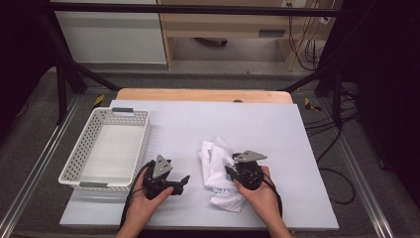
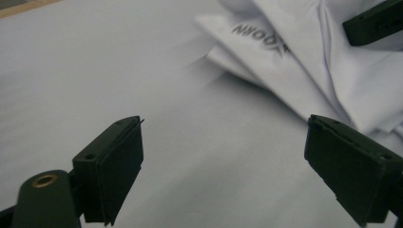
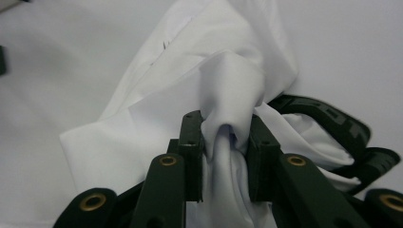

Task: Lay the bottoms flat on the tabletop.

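Note:
A crumpled white garment (image 1: 216, 166) with dark lettering lies on the pale sheet right of centre. My right gripper (image 1: 231, 170) rests on its right side, held by a hand. In the right gripper view the right gripper (image 3: 224, 135) is shut on a raised fold of the white garment (image 3: 214, 61), which is pinched between both pads. My left gripper (image 1: 184, 180) sits just left of the cloth, held low over the sheet. In the left gripper view the left gripper (image 2: 223, 142) stands open with bare sheet between the jaws, and the garment (image 2: 304, 61) lies ahead to the right.
A white perforated basket (image 1: 143, 135) stands at the left on the pale sheet (image 1: 257, 124), with nothing visible inside. A wooden table edge (image 1: 198, 94) runs along the back. Dark frame posts and cables stand beyond the table at both sides.

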`<state>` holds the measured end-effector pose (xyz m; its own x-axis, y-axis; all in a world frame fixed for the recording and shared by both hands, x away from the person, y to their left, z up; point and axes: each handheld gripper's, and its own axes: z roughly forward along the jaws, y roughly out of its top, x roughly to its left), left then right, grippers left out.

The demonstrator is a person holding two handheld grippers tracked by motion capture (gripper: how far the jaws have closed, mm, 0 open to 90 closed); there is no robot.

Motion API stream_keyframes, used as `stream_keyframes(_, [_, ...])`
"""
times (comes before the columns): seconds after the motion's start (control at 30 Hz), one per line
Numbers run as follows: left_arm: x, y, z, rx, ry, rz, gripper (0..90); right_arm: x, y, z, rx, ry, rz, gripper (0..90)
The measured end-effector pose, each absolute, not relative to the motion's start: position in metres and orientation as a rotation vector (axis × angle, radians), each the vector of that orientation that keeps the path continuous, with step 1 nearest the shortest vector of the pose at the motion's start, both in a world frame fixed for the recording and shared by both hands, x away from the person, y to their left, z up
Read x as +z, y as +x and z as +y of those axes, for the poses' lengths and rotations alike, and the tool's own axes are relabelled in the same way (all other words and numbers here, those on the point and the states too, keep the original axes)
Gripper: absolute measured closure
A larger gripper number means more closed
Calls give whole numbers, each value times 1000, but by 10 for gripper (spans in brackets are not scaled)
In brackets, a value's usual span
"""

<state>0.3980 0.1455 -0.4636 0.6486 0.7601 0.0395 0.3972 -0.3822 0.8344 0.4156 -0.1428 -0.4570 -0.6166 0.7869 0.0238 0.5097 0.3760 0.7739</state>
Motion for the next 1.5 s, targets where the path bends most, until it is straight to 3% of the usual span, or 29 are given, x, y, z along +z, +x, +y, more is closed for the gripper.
stream_keyframes(0.2, [-460, 398, 152, 554, 1986, 920, 127, -453, 405, -98, 1175, 881, 2398, 723])
stream_keyframes(0.37, [-460, 398, 152, 569, 1985, 921, 129, -467, 395, -89, 1143, 842, 2451, 681])
stream_keyframes(0.6, [-461, 397, 149, 558, 1993, 916, 128, -467, 393, -98, 1160, 929, 2459, 463])
stream_keyframes(0.83, [-460, 395, 147, 558, 1995, 906, 128, -457, 387, -111, 1169, 987, 2404, 330])
stream_keyframes(1.23, [-455, 390, 137, 551, 2004, 865, 139, -441, 387, -127, 1209, 1047, 2321, 355])
stream_keyframes(1.5, [-456, 387, 128, 510, 2031, 837, 187, -439, 390, -132, 1206, 1089, 2300, 474])
